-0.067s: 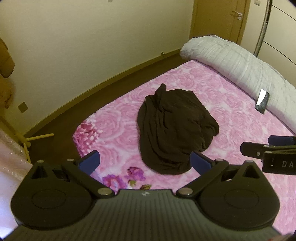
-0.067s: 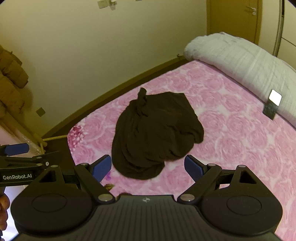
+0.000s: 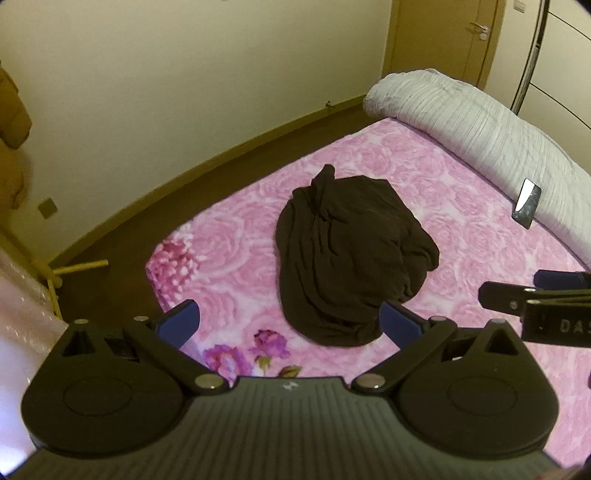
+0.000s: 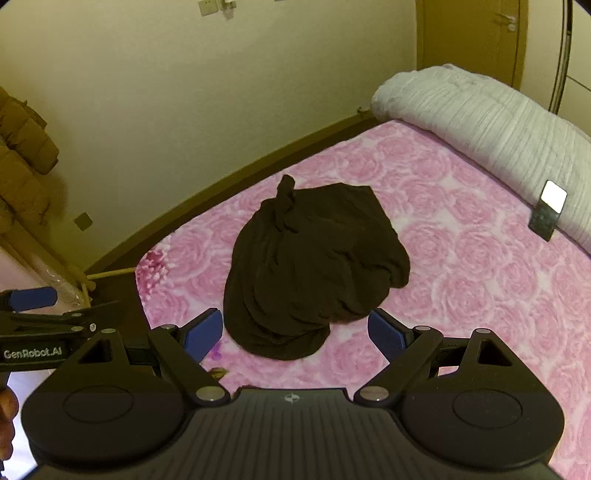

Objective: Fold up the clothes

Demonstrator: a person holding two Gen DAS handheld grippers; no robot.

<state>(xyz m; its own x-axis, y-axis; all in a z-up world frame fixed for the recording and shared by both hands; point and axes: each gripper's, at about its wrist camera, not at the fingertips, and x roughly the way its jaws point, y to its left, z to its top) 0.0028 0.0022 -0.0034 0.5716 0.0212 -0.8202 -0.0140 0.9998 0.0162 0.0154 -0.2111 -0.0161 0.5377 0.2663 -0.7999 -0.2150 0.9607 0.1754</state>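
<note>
A dark brown garment point(image 3: 347, 258) lies crumpled in a heap on the pink rose-patterned bed cover point(image 3: 236, 236); the right wrist view shows the same garment point(image 4: 314, 266) with a twisted knot at its far end. My left gripper point(image 3: 290, 321) hovers above the heap's near edge, open, nothing between its blue pads. My right gripper point(image 4: 295, 328) hangs open over the near edge too, empty. Each gripper shows in the other's view: the right gripper point(image 3: 535, 295) at the right edge, the left gripper point(image 4: 33, 306) at the left edge.
A rolled white quilt point(image 3: 480, 129) lies along the bed's far right side with a phone point(image 3: 526, 203) leaning on it. Dark floor point(image 3: 110, 251) runs between the bed's left corner and the cream wall. A wooden stand point(image 3: 55, 273) sits at left; a door point(image 3: 480, 33) is behind.
</note>
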